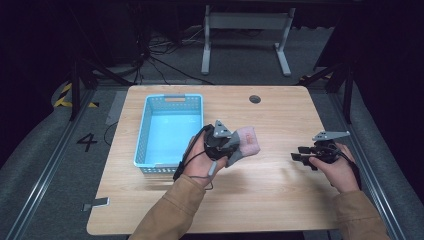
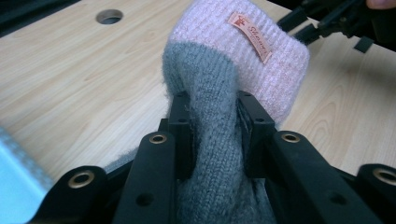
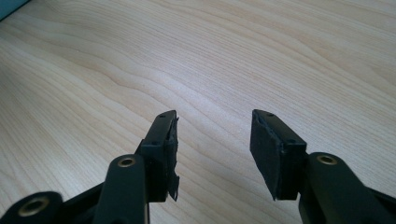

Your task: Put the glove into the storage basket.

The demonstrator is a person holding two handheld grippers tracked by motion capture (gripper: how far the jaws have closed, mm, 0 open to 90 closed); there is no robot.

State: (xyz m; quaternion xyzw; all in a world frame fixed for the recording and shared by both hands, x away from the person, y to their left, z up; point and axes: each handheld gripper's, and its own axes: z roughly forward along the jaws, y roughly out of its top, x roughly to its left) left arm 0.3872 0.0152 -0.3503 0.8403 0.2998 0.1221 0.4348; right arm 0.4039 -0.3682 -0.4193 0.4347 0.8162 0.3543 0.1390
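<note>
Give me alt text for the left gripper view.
The left gripper is clamped on a grey and pink knitted sock with an orange label, over a wooden table. The right gripper is at top right, a blue basket at bottom left.

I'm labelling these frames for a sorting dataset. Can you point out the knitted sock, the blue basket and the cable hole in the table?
knitted sock (image 2: 261, 60), left gripper view, on its pink cuff.
blue basket (image 1: 142, 131), high view, on its left wall.
cable hole (image 1: 255, 99), high view, at its centre.
</note>
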